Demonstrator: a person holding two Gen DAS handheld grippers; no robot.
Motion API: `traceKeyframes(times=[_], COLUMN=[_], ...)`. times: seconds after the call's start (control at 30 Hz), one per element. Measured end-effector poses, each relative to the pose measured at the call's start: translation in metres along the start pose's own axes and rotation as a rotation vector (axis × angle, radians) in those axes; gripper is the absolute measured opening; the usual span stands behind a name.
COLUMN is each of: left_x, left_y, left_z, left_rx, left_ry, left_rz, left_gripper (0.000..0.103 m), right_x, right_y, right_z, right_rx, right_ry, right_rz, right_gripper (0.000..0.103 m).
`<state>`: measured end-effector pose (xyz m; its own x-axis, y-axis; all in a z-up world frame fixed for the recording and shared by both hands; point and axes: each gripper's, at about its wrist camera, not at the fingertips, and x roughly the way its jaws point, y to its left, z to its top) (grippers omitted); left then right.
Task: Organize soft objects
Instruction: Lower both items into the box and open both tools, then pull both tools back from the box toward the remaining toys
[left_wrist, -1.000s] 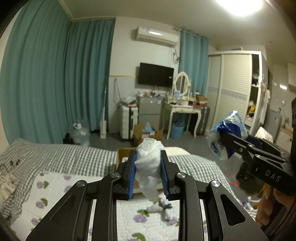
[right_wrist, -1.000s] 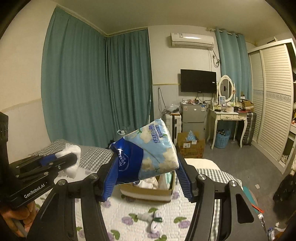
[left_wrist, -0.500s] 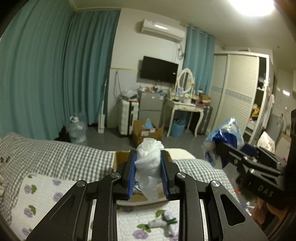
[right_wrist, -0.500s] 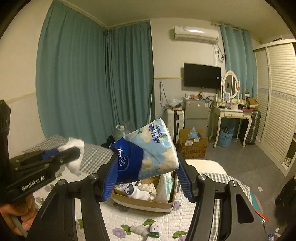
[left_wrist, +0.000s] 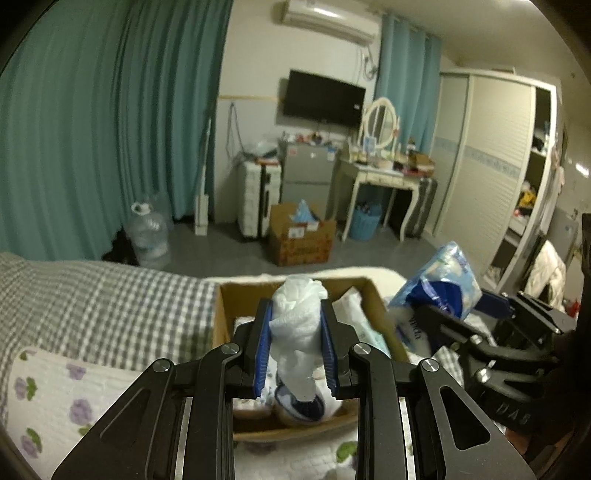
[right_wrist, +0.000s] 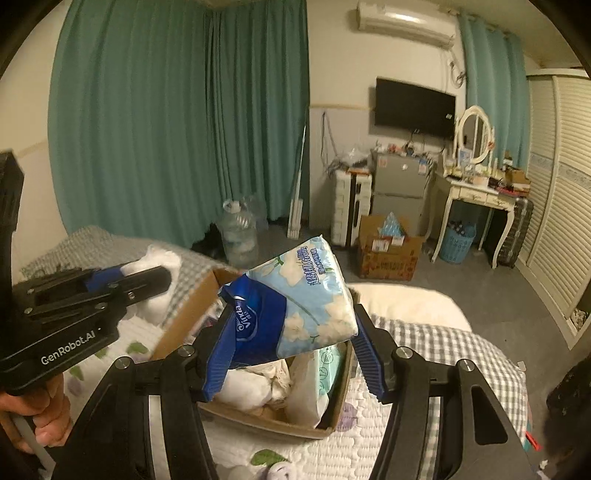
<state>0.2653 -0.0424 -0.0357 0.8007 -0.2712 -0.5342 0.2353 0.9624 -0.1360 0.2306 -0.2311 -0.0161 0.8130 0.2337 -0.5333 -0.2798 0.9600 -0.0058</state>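
Note:
My left gripper (left_wrist: 295, 332) is shut on a crumpled white cloth (left_wrist: 297, 321) and holds it above an open cardboard box (left_wrist: 221, 314) on the bed. My right gripper (right_wrist: 291, 332) is shut on a blue and white tissue pack (right_wrist: 295, 299), also above the box (right_wrist: 184, 314), which holds white cloths and soft packs. The tissue pack shows at the right of the left wrist view (left_wrist: 439, 280). The left gripper with its cloth (right_wrist: 159, 266) shows at the left of the right wrist view.
The bed has a floral white quilt (left_wrist: 55, 391) and a checked grey sheet (left_wrist: 92, 295). A small white soft item (right_wrist: 280, 472) lies on the quilt in front of the box. Beyond the bed are a water jug (left_wrist: 147, 236), another cardboard box (left_wrist: 301, 240), a dresser and a wardrobe.
Both grippers have moved forward and down toward the box on the bed, each still holding its item. The box now sits directly below them.

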Motion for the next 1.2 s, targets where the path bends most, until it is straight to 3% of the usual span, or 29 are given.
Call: traceKeyframes(times=[0.3,0.6,0.8,0.97,1.0,1.03,1.2], left_x=[0.084,0.137,0.122,0.103,0.101,0.093,0.043], left_y=[0.002,0.007,0.009,0.019,0.022,0.025,0.031], left_z=[-0.017,-0.040,-0.041,-0.029,-0.025,-0.021,0.004], left_rx=[0.030,-0.016,-0.033,-0.064,-0.081,-0.094,-0.123], left_ry=[0.171,0.387,0.363,0.375,0.369,0.351,0.223], left_rz=[-0.035,-0.049,-0.056,-0.057,-0.062,-0.065,-0.062], left_gripper=[0.024,0.024,0.031,0.044,0.053,0.061,0.074], right_x=[0.095,0.135,0.134,0.108,0.103,0.099,0.068], right_y=[-0.014,-0.013,-0.007,-0.002,-0.001,0.001,0.007], right_z=[-0.033,-0.055,-0.057,-0.047,-0.044,-0.042,-0.024], right_rx=[-0.053,-0.128,-0.159,-0.163,-0.164,-0.166,-0.165], right_ry=[0.162,0.260,0.265,0.205,0.198,0.195,0.151], right_rz=[0.021,-0.021,-0.042,-0.062,-0.064,-0.065,-0.093], right_gripper=[0.060,0.062,0.065,0.074,0.075,0.075,0.075])
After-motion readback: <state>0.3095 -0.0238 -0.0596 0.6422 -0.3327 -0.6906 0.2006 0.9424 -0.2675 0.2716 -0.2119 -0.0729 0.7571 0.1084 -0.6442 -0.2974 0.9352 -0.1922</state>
